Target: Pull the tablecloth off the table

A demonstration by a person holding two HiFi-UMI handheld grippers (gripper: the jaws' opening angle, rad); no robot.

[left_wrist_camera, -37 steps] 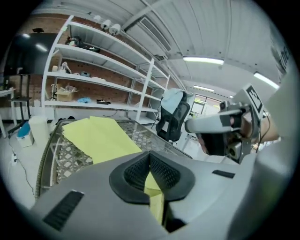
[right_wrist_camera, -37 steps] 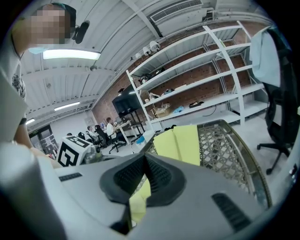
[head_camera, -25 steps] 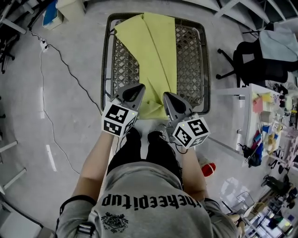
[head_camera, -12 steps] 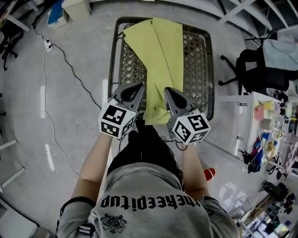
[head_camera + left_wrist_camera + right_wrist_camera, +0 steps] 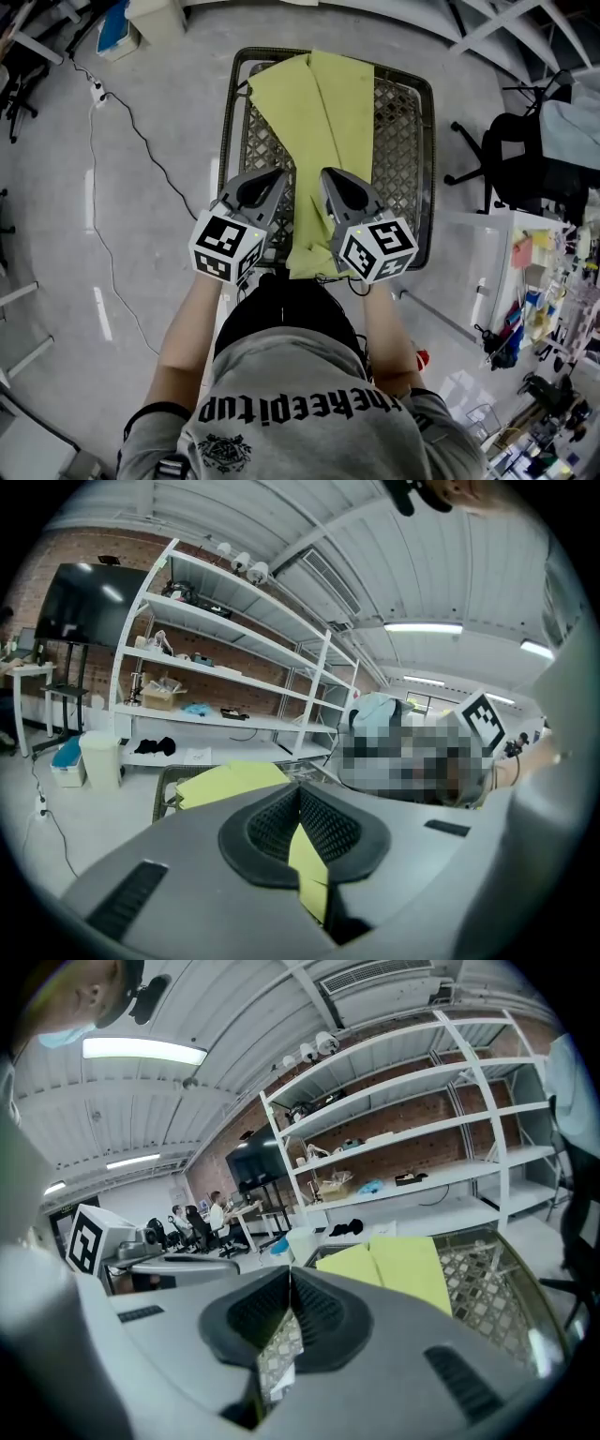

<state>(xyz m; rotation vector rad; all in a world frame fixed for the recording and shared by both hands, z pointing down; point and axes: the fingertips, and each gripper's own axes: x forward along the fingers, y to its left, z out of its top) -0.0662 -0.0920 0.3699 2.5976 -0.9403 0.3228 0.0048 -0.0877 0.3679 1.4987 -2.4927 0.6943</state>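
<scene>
A yellow tablecloth [image 5: 323, 122], bunched into a long strip, lies along the lattice-topped table [image 5: 398, 150]. Its near end hangs off the table edge between my two grippers. The left gripper [image 5: 279, 176] is shut on the cloth's left side, and in the left gripper view a yellow fold [image 5: 307, 869] sits pinched between its pads [image 5: 328, 827]. At the cloth's right edge my right gripper [image 5: 326, 176] is also shut. In the right gripper view its jaws [image 5: 290, 1274] are closed, with the cloth [image 5: 394, 1265] and the table's lattice [image 5: 487, 1279] beyond.
A black office chair [image 5: 525, 150] stands right of the table, with a cluttered white desk [image 5: 539, 281] nearer me. A cable [image 5: 122, 122] runs over the grey floor on the left. White shelving [image 5: 234, 667] lines the far brick wall.
Both grippers have drawn back toward me and closer together, taking the cloth along. Its near end now hangs lower past the table's near edge.
</scene>
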